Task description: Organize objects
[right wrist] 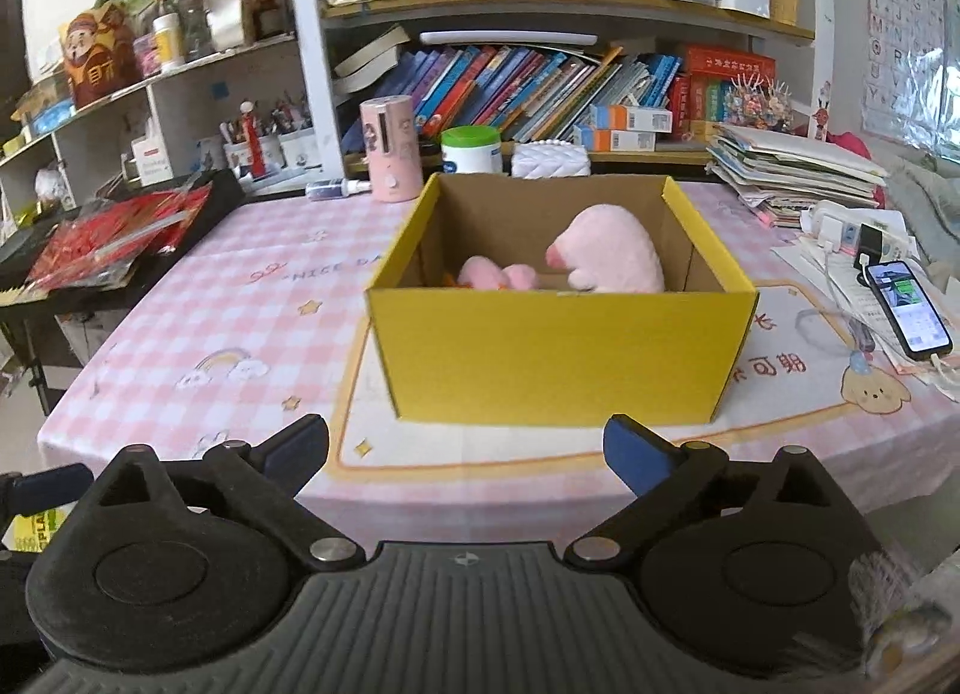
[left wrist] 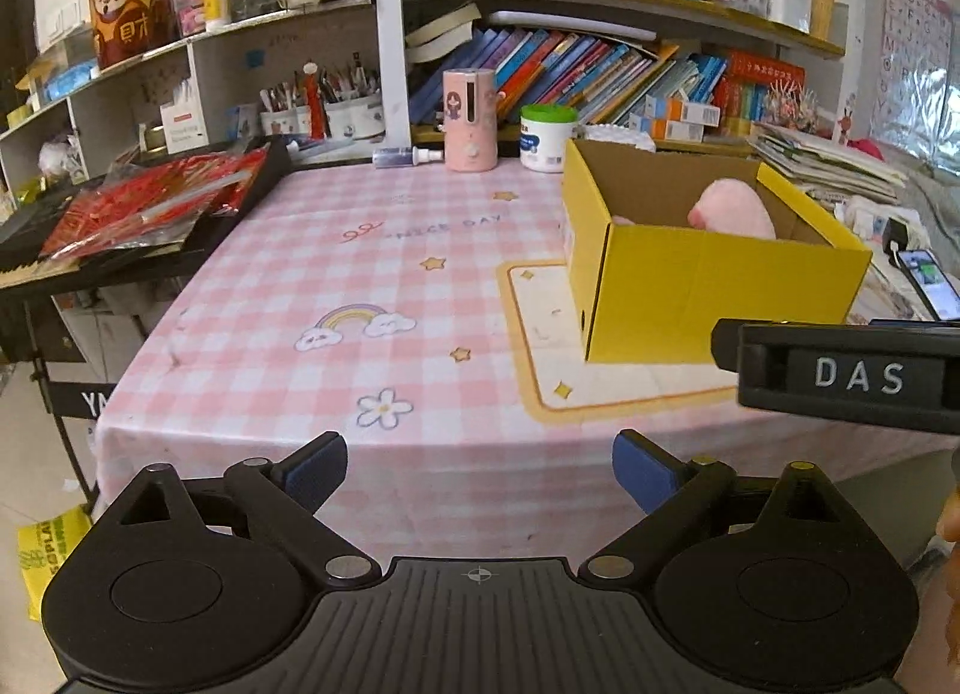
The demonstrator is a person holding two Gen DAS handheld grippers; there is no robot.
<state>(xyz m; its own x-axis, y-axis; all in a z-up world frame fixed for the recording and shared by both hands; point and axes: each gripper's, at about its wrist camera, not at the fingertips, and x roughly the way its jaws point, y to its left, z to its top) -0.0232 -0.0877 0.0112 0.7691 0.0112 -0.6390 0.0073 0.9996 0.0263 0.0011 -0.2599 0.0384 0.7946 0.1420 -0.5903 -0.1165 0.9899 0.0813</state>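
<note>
"DAS" on the right claw point(left wrist: 858, 376); "NICE DAY" on the pink checked tablecloth point(left wrist: 300, 286).

Tablecloth point(right wrist: 198, 298): pink & white check w/ rainbow, stars, flower prints; inset mat point(right wrist: 480, 448) cream w/ orange-yellow border. Box point(right wrist: 558, 352): bright yellow outside, brown cardboard inside. Plush toy point(right wrist: 612, 256) in it: pale pink. Cylinder point(right wrist: 387, 147) at back: pink w/ cartoon figure. Jar point(right wrist: 472, 150): white, green lid. Packets point(right wrist: 114, 241) at left: red, shiny. Both grippers black, pads point(right wrist: 630, 457) blue. Books point(right wrist: 510, 87) on shelf: multi-colour spines, mostly blue & red.
</note>
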